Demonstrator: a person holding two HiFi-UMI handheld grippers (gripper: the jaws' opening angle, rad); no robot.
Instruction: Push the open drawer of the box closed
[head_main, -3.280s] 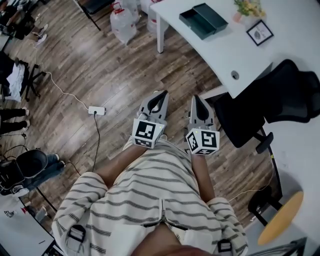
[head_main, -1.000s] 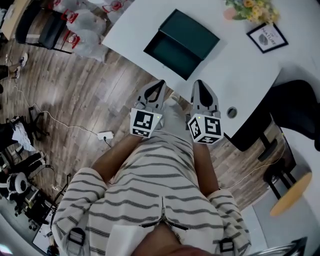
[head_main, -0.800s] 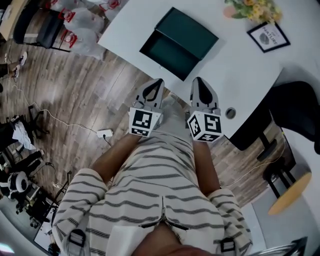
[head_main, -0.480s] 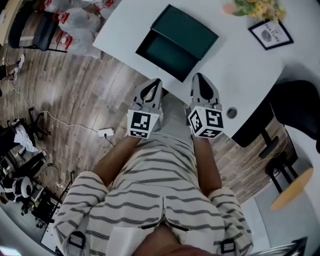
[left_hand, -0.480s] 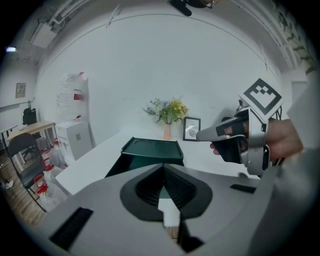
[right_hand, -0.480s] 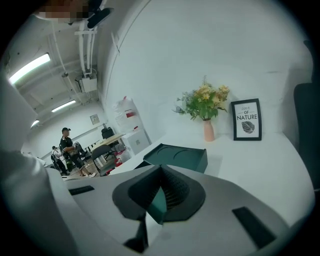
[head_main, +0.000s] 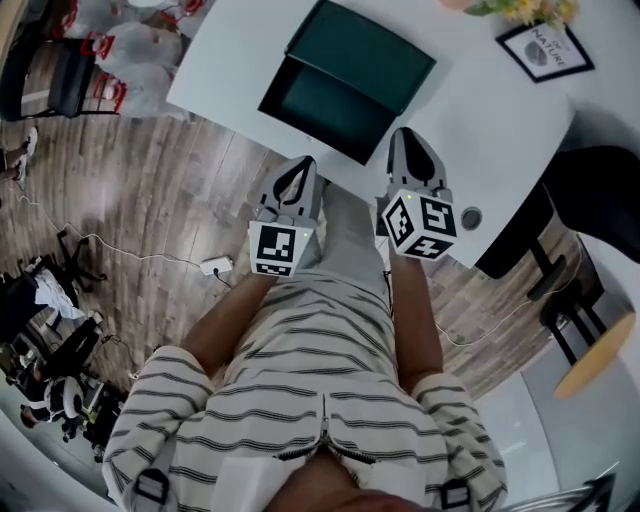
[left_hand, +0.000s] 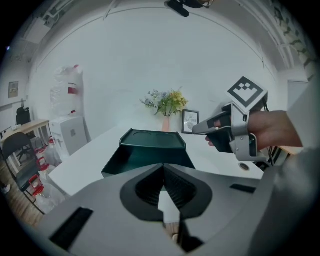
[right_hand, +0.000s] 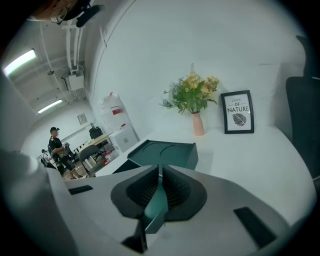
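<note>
Approach is the step in hand: neither gripper touches the box yet. Farthest left, over the wooden floor, the left gripper points toward the edge of the tabletop. Its jaws are pressed together with nothing between them, and its own view shows the drawer straight ahead past the closed tips.

Next comes the dark green box, lying on the white tabletop near the edge closest to the person. Its drawer stands pulled out toward the left and toward the person, empty as far as can be seen. The drawer's front wall is the part nearest the left gripper, but the two are apart.

To the right, the right gripper hovers over the tabletop's edge, near the box's closest corner. Its jaws have just been opening and stand a narrow slit apart, holding nothing; only the green of the box shows through the gap. Farther right on the tabletop stand a vase of flowers and a small framed picture, both well apart from the box. A black chair sits at the tabletop's right side.

The next move probably calls for setting a gripper flat against the drawer's front wall and pushing straight along its slide into the box. The box looks light and the tabletop smooth, so the whole box may skid. Bracing its far side with the other gripper would likely help.
</note>
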